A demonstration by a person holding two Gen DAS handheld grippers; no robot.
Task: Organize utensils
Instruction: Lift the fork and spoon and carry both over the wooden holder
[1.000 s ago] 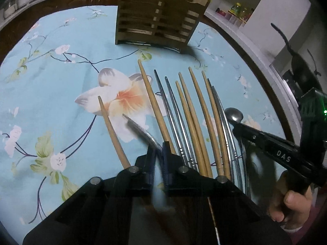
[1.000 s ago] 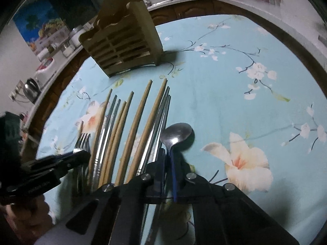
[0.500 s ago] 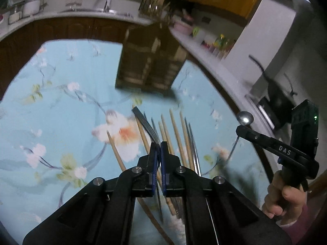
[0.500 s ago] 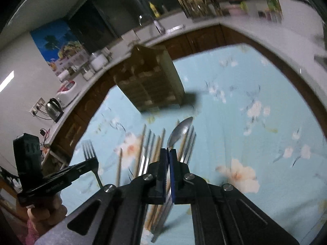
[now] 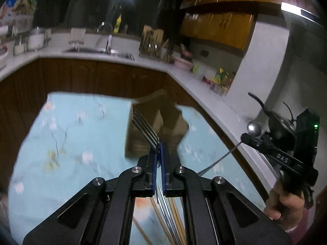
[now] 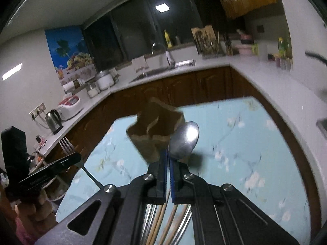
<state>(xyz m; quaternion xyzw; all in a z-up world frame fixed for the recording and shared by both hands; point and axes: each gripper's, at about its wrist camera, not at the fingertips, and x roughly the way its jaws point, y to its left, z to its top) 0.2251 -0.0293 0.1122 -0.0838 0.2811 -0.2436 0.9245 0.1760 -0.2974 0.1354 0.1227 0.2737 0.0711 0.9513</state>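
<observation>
The left gripper [image 5: 159, 149] was clenched on a fork [image 5: 145, 129], tines at frame centre. The right gripper [image 6: 168, 159] gripped a spoon [image 6: 185, 139], centre frame, before the blurred wooden holder [image 6: 157, 130]. Chopsticks [image 6: 163, 220] lay below on the floral cloth [image 6: 235, 153].

White counter [image 6: 214, 66] over dark wood cabinets [image 6: 184, 87], sink [image 5: 98, 50], dark window [image 6: 130, 26], lit ceiling panel [image 6: 161, 7]

One fork [image 5: 146, 131], one spoon [image 6: 184, 139], one wooden holder [image 6: 155, 130] — chopsticks [image 6: 163, 222] uncountable, mostly hidden

Left tool [image 5: 159, 149] clamped, angled downward; right tool [image 6: 168, 159] clamped likewise, hand [image 5: 283, 204] gripping handle
</observation>
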